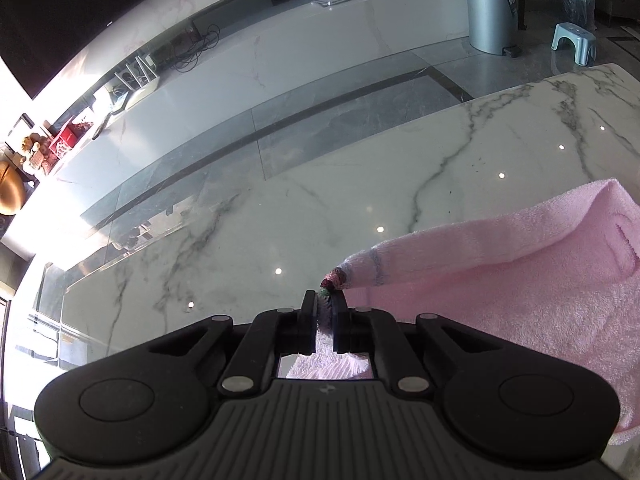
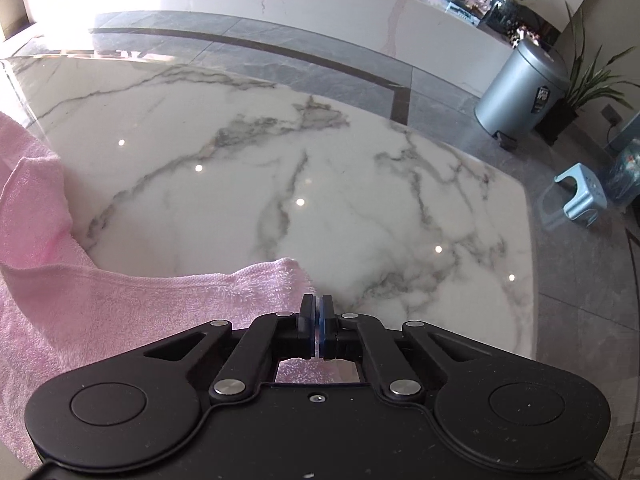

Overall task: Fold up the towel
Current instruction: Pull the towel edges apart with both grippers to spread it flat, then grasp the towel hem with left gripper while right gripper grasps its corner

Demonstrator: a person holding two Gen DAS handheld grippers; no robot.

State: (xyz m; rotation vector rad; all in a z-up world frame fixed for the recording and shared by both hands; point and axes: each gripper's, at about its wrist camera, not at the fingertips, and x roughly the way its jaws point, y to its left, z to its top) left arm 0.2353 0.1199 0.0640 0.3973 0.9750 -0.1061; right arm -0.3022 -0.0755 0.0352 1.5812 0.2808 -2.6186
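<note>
Up close, the left hand-held gripper (image 1: 324, 298) pinches the pink towel (image 1: 500, 276) by a corner over the marble desk (image 1: 280, 220); the right hand-held gripper (image 2: 317, 304) is clamped tight on the towel's (image 2: 120, 300) far edge.

Each wrist camera sits just behind its own gripper, looking steeply down at the marble table (image 1: 360, 184) from close by. Both views share the table's far edge, the pink towel (image 2: 60, 300) and, probably, the same grey bin (image 1: 490, 12) beyond.
</note>
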